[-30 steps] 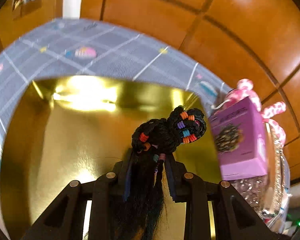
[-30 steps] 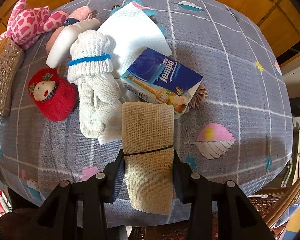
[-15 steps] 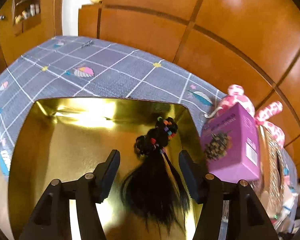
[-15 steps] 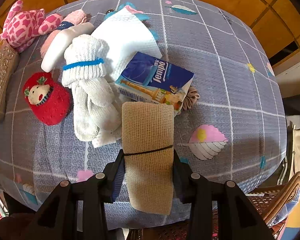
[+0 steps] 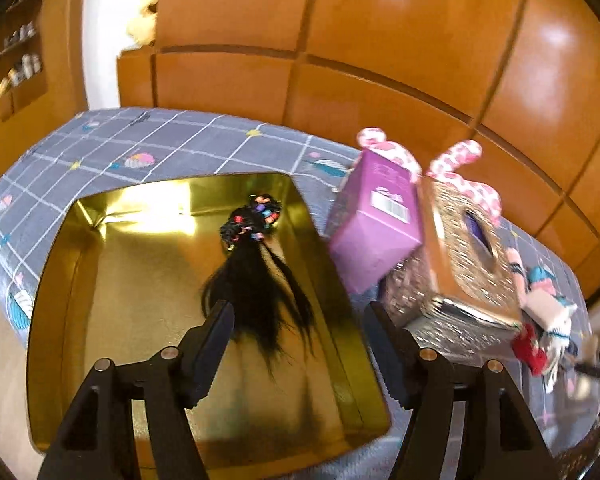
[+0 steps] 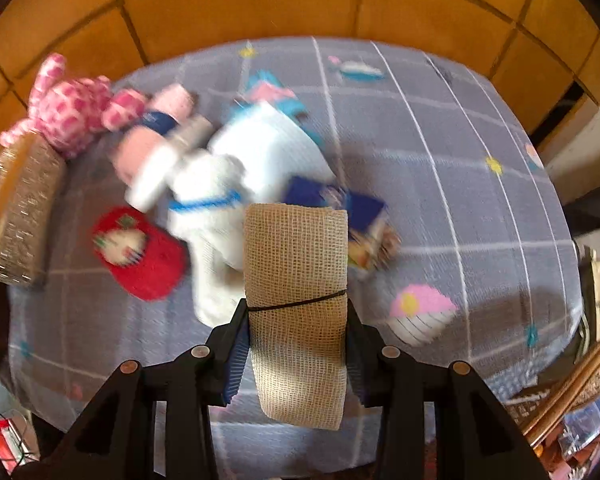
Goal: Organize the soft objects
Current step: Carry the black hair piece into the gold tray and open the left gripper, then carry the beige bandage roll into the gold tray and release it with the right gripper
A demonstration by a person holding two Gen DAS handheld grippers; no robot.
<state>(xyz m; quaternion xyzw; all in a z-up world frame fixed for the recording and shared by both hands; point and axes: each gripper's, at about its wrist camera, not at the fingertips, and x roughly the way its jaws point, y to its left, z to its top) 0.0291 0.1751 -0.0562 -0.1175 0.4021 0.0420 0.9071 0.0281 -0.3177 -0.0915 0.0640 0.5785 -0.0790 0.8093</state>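
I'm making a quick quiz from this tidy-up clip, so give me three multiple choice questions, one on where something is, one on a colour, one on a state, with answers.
1. Where does the black hairpiece lie?
A. in the gold tin
B. on the tablecloth
C. on the purple box

2. What colour is the band around the white sock?
A. red
B. blue
C. green

3. What is the right gripper doing?
A. hanging empty
B. clamping a tissue pack
C. clamping the beige mesh roll

Answers: 1 A, the hair rests on the tin's floor. 2 B, a blue stripe shows. 3 C, both fingers press the roll's sides.
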